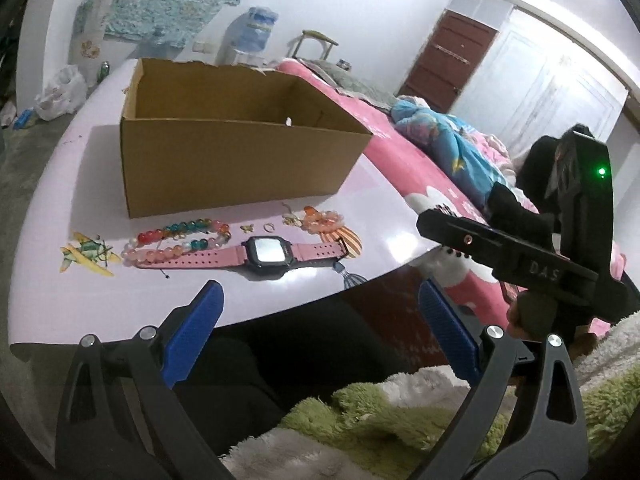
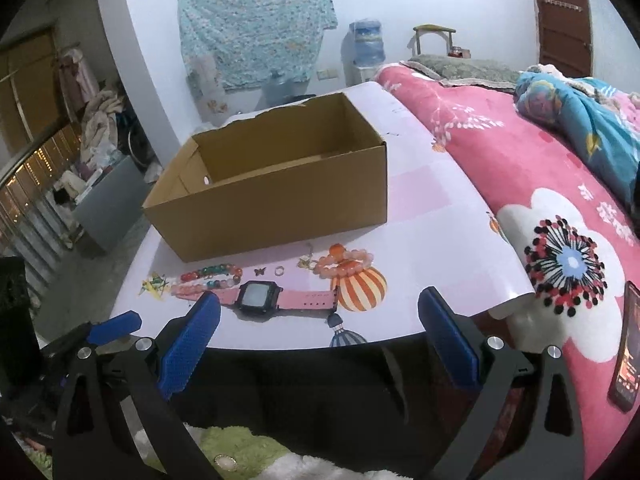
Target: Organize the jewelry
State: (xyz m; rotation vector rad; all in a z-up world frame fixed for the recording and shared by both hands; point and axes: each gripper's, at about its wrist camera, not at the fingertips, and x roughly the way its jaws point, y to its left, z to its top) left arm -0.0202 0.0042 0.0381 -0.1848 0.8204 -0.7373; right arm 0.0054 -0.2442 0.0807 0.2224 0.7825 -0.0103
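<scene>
An open, empty cardboard box [image 1: 240,160] [image 2: 272,196] stands on the white table [image 1: 80,208]. In front of it lies a row of jewelry: multicoloured bead bracelets [image 1: 176,240] [image 2: 208,278], a pink-strapped watch [image 1: 266,254] [image 2: 258,295], a small butterfly charm [image 1: 247,228] [image 2: 260,270], a ring [image 1: 269,227] [image 2: 279,269] and a peach bead bracelet [image 1: 325,220] [image 2: 344,262]. My left gripper [image 1: 320,296] is open at the table's near edge, short of the watch. My right gripper [image 2: 320,300] is open too, beside it, holding nothing.
A bed with a pink flowered blanket [image 2: 540,208] runs along the table's right side, with a phone [image 2: 626,344] lying on it. The right gripper's black body [image 1: 520,248] fills the right of the left wrist view. A fluffy green-white rug [image 1: 400,420] lies below.
</scene>
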